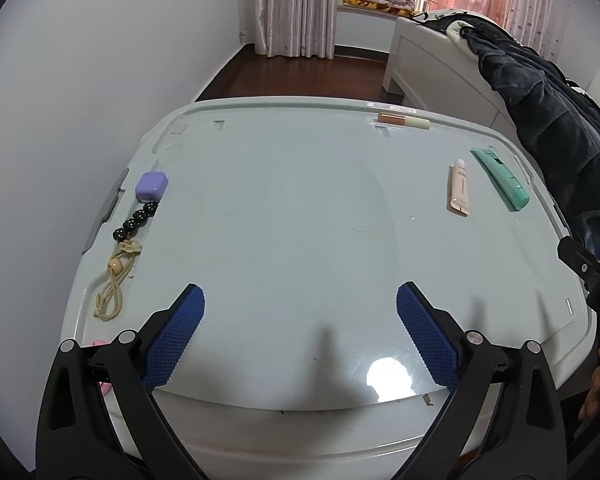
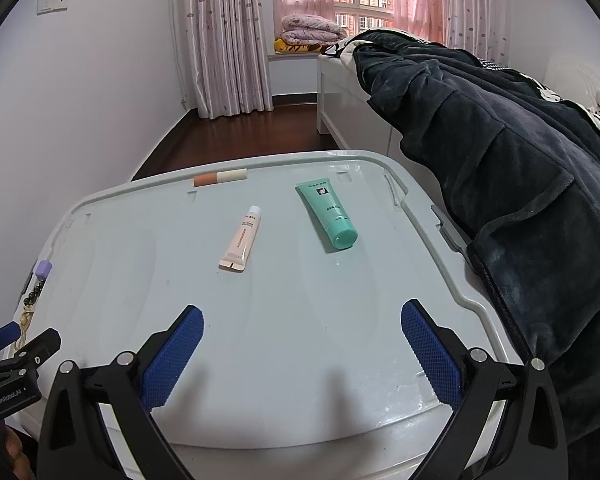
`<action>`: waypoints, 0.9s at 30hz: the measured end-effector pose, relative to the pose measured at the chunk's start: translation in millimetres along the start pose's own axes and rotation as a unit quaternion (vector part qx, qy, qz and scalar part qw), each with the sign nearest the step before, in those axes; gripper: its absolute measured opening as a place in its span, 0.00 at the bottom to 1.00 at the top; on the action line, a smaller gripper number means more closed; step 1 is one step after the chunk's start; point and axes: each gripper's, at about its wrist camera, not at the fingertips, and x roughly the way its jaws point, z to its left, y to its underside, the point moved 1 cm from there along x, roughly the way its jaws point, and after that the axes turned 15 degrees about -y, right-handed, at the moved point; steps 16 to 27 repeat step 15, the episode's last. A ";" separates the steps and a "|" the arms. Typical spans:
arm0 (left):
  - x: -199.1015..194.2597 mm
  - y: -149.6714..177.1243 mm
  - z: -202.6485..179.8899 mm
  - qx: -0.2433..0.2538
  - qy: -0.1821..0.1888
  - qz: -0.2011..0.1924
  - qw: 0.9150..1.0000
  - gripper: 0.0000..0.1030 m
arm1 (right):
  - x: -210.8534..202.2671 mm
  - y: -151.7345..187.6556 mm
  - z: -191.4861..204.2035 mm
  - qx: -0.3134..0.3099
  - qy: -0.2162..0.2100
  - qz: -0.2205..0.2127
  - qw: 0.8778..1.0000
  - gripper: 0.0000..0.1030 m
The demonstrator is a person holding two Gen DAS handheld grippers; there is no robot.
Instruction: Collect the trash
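On a pale grey box lid [image 1: 292, 208] [image 2: 148, 272] lie a green tube [image 1: 500, 178] [image 2: 329, 212], a small pink tube [image 1: 459, 186] [image 2: 242, 242] and an orange-and-cream stick [image 1: 404, 120] [image 2: 220, 178] at the far rim. At the lid's left edge sit a purple case [image 1: 151, 186] [image 2: 43, 269], a string of black beads [image 1: 134, 222] [image 2: 34, 294] and a beige cord [image 1: 114, 284]. My left gripper [image 1: 300, 300] is open and empty over the near edge. My right gripper [image 2: 302, 316] is open and empty, short of the two tubes.
A dark fleece blanket [image 1: 560, 128] [image 2: 500, 184] hangs off a white bed [image 1: 424, 56] right beside the lid's right edge. A white wall [image 1: 80, 100] stands close on the left. Dark wood floor [image 2: 236, 128] and curtains lie beyond. A pink item [image 1: 100, 364] peeks out at the near left.
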 end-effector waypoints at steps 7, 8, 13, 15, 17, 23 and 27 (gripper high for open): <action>-5.8 0.8 -5.5 0.017 -0.036 -0.017 0.999 0.92 | 1.5 0.4 -1.7 0.000 -0.001 0.005 1.000 0.95; -5.0 1.1 -6.1 0.020 -0.040 -0.016 0.999 0.92 | 1.7 0.4 -2.0 0.001 -0.002 0.006 1.000 0.95; -4.9 0.6 -6.0 0.019 -0.043 -0.022 0.999 0.92 | 1.8 0.7 -3.5 0.003 -0.003 0.007 1.000 0.95; -5.7 0.4 -3.8 0.011 -0.035 -0.022 0.999 0.92 | 1.7 0.8 -3.8 0.003 -0.003 0.007 1.000 0.95; -5.7 0.4 -3.8 0.011 -0.035 -0.022 0.999 0.92 | 1.7 0.8 -3.8 0.003 -0.003 0.007 1.000 0.95; -5.7 0.4 -3.8 0.011 -0.035 -0.022 0.999 0.92 | 1.7 0.8 -3.8 0.003 -0.003 0.007 1.000 0.95; -5.7 0.4 -3.8 0.011 -0.035 -0.022 0.999 0.92 | 1.7 0.8 -3.8 0.003 -0.003 0.007 1.000 0.95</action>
